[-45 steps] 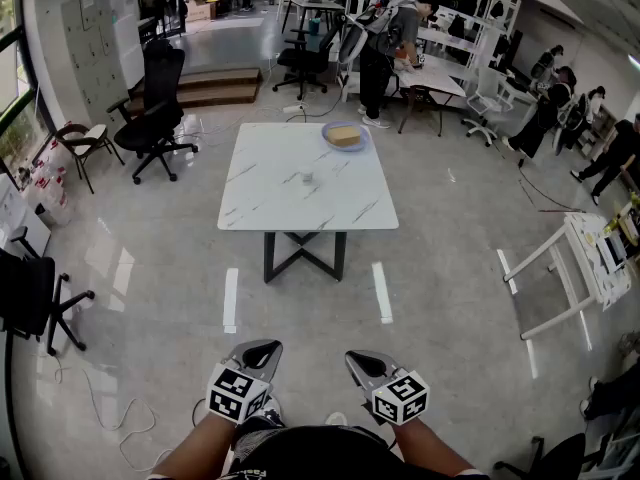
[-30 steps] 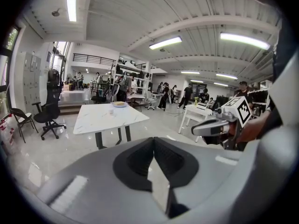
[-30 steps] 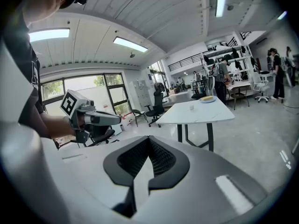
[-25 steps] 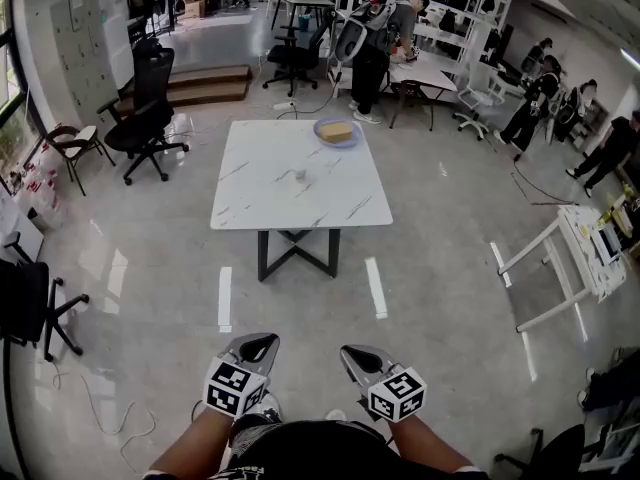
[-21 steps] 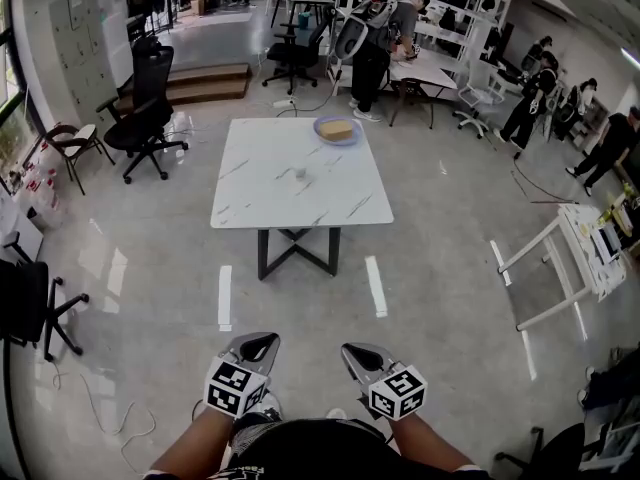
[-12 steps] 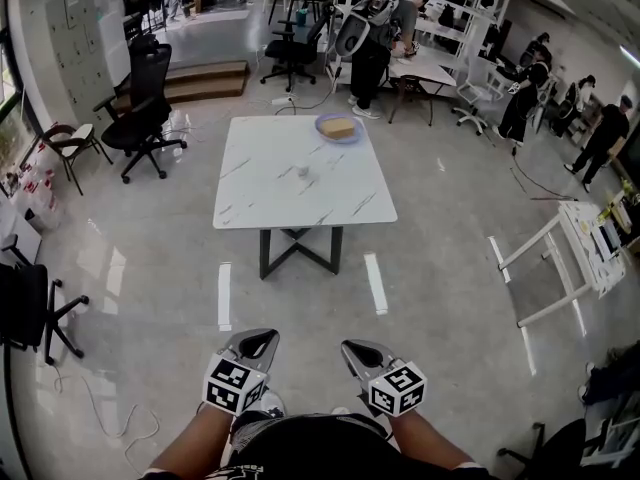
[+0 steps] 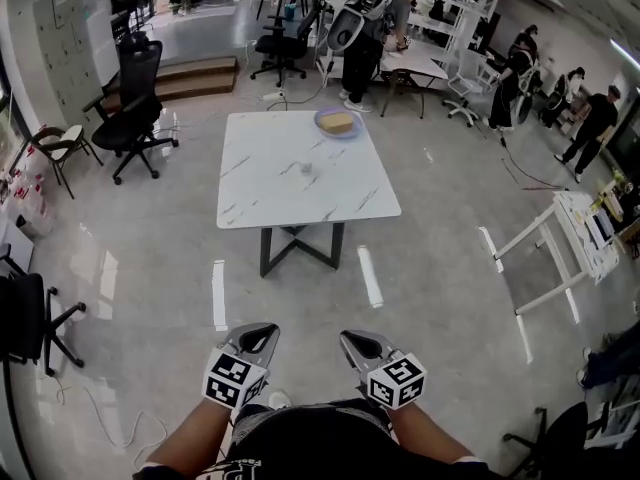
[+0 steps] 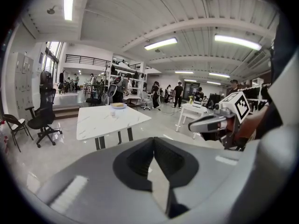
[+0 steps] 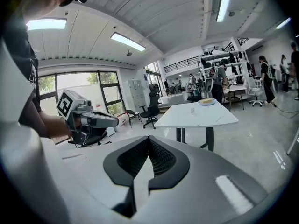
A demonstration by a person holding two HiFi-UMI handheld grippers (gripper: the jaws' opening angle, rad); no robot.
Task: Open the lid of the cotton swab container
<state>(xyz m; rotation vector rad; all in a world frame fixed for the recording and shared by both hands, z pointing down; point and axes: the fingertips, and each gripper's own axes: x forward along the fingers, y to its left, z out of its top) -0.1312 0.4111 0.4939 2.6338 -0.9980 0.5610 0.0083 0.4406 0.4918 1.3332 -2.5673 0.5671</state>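
The cotton swab container [image 7: 306, 167] is a small pale pot standing near the middle of the white marble table [image 7: 270, 193], far ahead of me. It also shows tiny in the left gripper view [image 8: 112, 112] and the right gripper view [image 9: 191, 110]. My left gripper [image 7: 262, 330] and right gripper [image 7: 350, 338] are held side by side close to the body, over the floor, well short of the table. Both are shut with nothing between the jaws, as seen up close for the left gripper [image 8: 153, 141] and the right gripper [image 9: 148, 141].
A blue plate [image 7: 338, 122] with a yellow block sits at the table's far edge. Office chairs [image 7: 130, 98] stand to the left, a tipped white frame [image 7: 545, 258] lies to the right, and people stand at desks behind. White tape strips [image 7: 218, 293] mark the floor before the table.
The head view has shifted a little as the person moves toward the table. Both grippers keep the same shut pose, side by side low in the view.
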